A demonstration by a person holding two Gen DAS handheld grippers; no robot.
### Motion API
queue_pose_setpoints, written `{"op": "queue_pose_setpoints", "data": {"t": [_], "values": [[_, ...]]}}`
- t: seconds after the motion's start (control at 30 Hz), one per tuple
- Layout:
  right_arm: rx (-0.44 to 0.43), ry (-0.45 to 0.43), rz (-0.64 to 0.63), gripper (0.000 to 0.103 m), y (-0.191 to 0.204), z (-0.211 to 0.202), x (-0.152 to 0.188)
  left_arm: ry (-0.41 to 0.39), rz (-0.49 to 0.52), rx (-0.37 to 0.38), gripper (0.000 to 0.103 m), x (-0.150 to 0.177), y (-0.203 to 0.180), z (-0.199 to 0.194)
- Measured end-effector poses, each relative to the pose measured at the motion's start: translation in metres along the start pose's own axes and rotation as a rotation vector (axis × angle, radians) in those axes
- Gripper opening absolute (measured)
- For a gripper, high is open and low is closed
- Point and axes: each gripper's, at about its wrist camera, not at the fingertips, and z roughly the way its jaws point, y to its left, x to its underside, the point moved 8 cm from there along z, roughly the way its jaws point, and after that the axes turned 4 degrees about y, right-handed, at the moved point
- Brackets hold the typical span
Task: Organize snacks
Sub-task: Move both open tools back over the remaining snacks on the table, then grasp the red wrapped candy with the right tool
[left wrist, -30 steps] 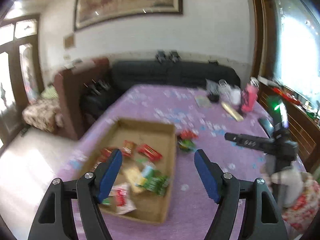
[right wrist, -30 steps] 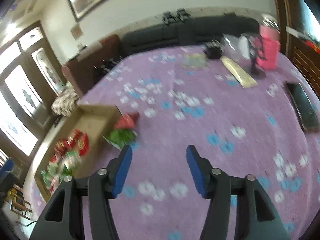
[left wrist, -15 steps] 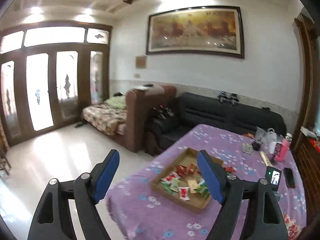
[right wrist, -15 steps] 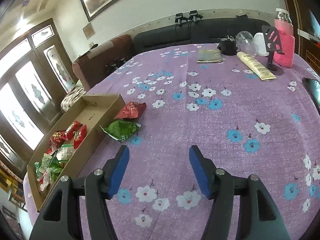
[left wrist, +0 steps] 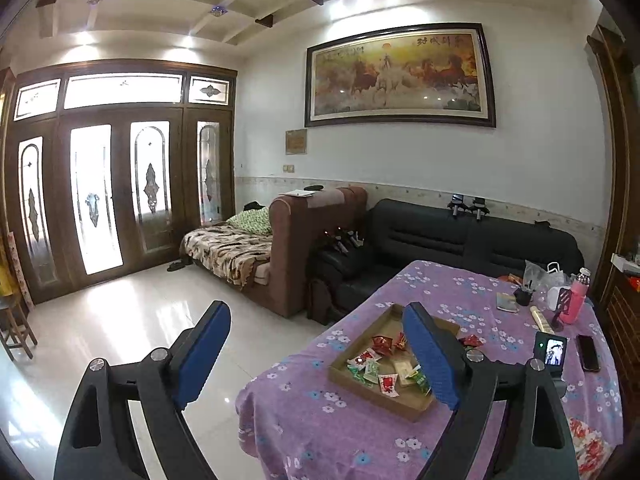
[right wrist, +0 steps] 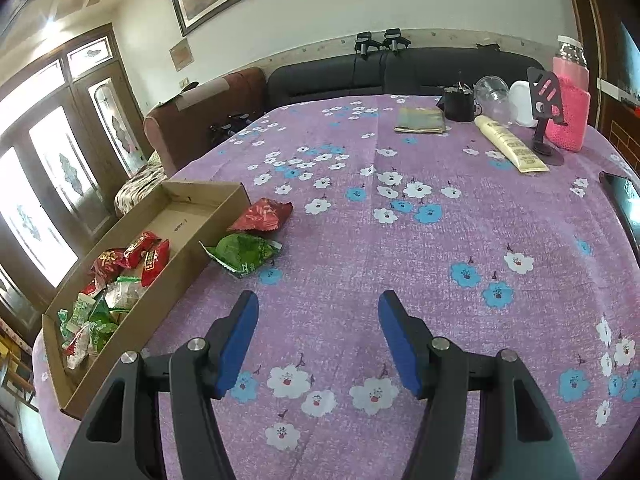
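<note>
On a table draped in a purple cloth printed with white and blue flowers point(right wrist: 420, 240), a shallow brown cardboard tray point(right wrist: 188, 256) lies near the left edge, most of the snack packets already gathered inside it. Two remain outside, just beside its right wall: a crinkled red foil snack packet point(right wrist: 262, 216) and, nearer the camera, a green foil snack packet with a torn-looking white edge point(right wrist: 242, 254), the pair apparently touching. The right gripper point(right wrist: 318, 338) hangs low over the bare cloth short of them, blue-padded fingers point(right wrist: 238, 336) spread with nothing between, angled downward, apparently so that it can take the green packet next. The left gripper point(left wrist: 316, 354) is held high and well back from the table, its jaws opening on empty air; from there the whole room shows, tray and packets small below, which suggests it is parked clear of the right hand's work. Inside the tray the red and green wrappers point(right wrist: 120, 280) lie heaped toward its near end, the far end bare. Both loose packets look light, puffed and slippery. Bottles, a tube and a phone stand crowd the far right corner.
</note>
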Motion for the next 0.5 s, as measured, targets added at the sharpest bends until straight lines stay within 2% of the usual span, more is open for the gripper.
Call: {"op": "queue_pose_setpoints", "data": {"t": [0.17,0.33,0.5], "values": [[-0.005,0.007,0.002,0.062,0.0,0.001,0.001,0.058,-0.001,0.062,0.091,0.008,-0.016,0.033],[-0.015,0.027,0.014,0.062,-0.002,0.005,0.002,0.131,0.041,0.135,0.091,0.019,-0.048,0.08],[-0.015,0.042,0.015,0.062,-0.003,0.009,0.003,0.197,0.04,0.22,0.091,0.035,-0.071,0.131]]}}
